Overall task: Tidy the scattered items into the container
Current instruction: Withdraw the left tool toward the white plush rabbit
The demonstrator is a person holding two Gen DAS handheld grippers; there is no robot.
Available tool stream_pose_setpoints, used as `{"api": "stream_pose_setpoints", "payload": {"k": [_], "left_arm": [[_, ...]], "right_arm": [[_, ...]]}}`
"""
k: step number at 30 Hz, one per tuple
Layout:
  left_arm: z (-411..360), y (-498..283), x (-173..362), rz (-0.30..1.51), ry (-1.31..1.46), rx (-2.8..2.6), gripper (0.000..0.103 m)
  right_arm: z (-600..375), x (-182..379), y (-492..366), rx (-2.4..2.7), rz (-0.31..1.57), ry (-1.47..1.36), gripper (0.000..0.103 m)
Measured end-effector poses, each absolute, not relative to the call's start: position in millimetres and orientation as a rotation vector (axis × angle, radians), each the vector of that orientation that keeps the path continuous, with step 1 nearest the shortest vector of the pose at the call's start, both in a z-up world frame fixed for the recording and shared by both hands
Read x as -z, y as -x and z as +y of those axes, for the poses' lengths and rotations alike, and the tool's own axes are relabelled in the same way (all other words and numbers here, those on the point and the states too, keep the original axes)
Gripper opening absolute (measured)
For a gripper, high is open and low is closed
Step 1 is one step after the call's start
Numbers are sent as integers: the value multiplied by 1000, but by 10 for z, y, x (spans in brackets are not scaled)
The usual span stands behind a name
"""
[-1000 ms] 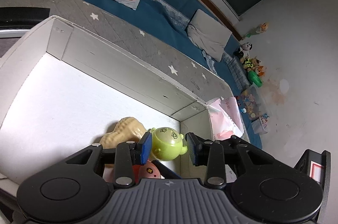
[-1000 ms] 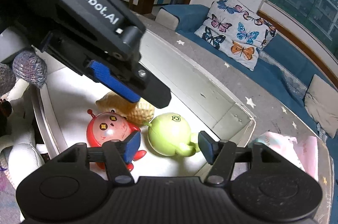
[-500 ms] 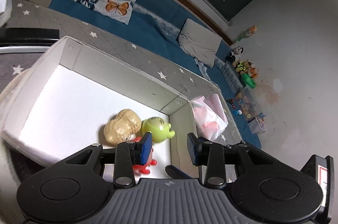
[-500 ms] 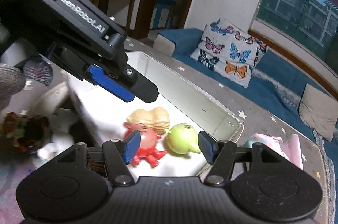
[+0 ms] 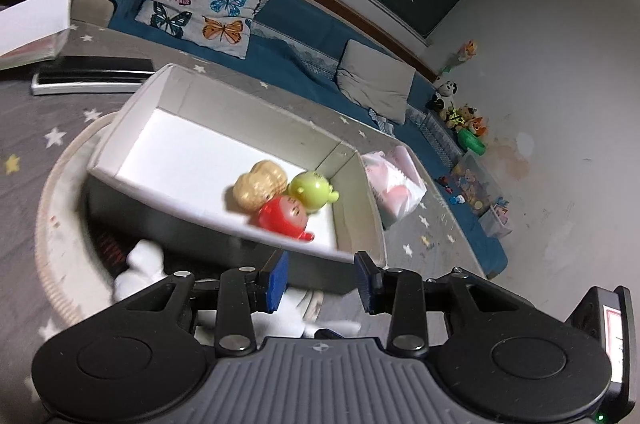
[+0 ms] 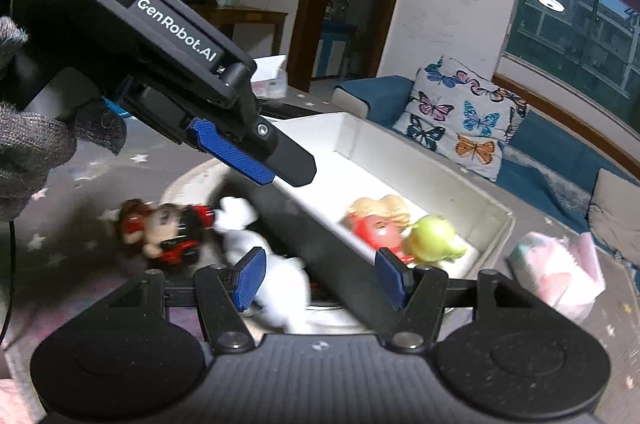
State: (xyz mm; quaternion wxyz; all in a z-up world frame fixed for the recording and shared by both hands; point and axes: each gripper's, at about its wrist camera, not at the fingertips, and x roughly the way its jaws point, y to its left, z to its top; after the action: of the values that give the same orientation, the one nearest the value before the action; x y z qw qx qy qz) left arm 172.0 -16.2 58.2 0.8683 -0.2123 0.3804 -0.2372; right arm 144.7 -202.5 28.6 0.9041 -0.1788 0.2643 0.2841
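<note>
Three toys, peanut (image 5: 261,184), red figure (image 5: 283,217) and green figure (image 5: 312,187), sit touching in my box's (image 5: 208,96) corner. Both my grippers, left (image 5: 322,280) and right (image 6: 320,278), gape empty beside its near wall.

Open floor in the white box (image 5: 132,128) (toys (image 5: 280,200) crowding one corner).

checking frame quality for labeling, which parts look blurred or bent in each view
Left wrist: white box near rim and white plush smeared by motion, window frame bowed by fisheye. Right wrist: red-and-black doll and plush streaked, butterfly pillow sharp.
</note>
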Motion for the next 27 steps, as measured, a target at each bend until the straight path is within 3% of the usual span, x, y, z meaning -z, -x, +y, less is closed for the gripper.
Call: {"api": "stream_pose_setpoints", "payload": {"k": [12, 27], "left_arm": [[159, -1112, -320, 793, 437, 420, 39], [177, -830, -72, 810, 420, 392, 39]], "right_arm": [[-1841, -91, -1021, -640, 543, 313, 62], [-1898, 85, -1178, -577, 587, 310, 61]]}}
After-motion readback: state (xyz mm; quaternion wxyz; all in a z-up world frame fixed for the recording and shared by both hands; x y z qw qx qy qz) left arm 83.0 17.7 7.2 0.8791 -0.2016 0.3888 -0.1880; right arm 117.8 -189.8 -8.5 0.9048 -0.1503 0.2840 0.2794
